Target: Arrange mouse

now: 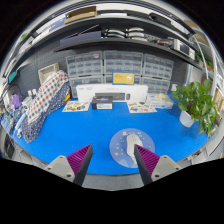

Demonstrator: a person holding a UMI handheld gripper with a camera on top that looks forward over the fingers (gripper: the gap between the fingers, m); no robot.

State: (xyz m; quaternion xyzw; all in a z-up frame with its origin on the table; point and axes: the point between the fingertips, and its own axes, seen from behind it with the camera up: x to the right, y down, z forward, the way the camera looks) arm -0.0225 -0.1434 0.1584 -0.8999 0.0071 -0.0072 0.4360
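Mouse (131, 148), white, lies on a round pale mouse pad (127, 142) on the blue counter (95, 128), just ahead of and between the 2 fingers. Gripper (113, 158) wide open, holding nothing; purple pads (80, 156) apart. Beyond: white printer (104, 98), storage drawers (110, 68); green plant (196, 100) to the right.

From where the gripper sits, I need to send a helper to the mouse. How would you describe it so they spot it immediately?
Start at the blue table. Near its front edge, just ahead of the open gripper and between its fingers, lies a round pale mat. The mouse is the small white thing on that mat, alone and apart from the clutter at the table's back.
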